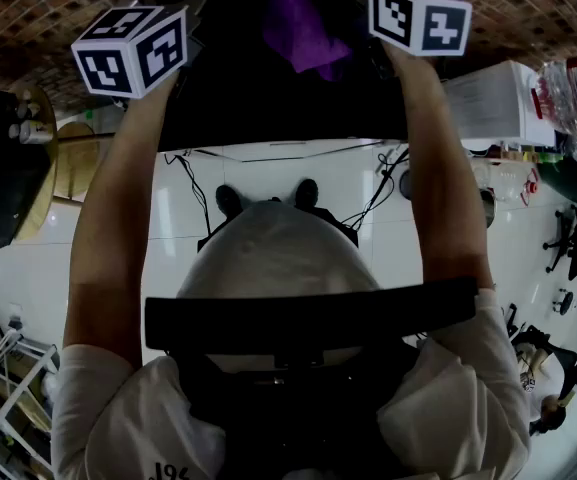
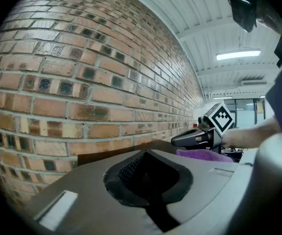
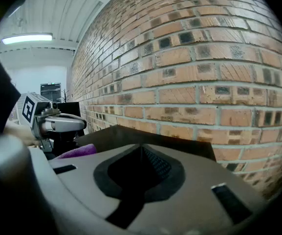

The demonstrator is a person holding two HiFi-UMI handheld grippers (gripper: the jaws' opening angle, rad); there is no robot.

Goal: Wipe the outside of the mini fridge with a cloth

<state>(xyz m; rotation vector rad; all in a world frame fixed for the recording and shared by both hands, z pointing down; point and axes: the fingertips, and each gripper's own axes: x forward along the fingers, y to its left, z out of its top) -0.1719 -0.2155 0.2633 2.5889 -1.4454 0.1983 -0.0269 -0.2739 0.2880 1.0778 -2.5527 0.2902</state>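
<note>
The black mini fridge (image 1: 268, 103) stands against a brick wall, and I see its top from above. A purple cloth (image 1: 308, 33) lies crumpled on that top between my two grippers, nearer the right one. The left gripper's marker cube (image 1: 128, 48) and the right one's (image 1: 418, 16) hover over the fridge's front corners. In the left gripper view my left gripper (image 2: 143, 153) is shut with nothing in it, above the fridge top (image 2: 109, 153). The right gripper (image 2: 176, 142) hangs over the cloth (image 2: 204, 155). My right gripper (image 3: 141, 148) looks shut and holds nothing; the cloth (image 3: 77, 151) lies to its left.
The brick wall (image 3: 204, 82) rises right behind the fridge. On the white floor (image 1: 268, 178) run black cables. A white appliance (image 1: 488, 98) and bottles (image 1: 568, 88) stand at the right, a round wooden table (image 1: 68, 163) at the left.
</note>
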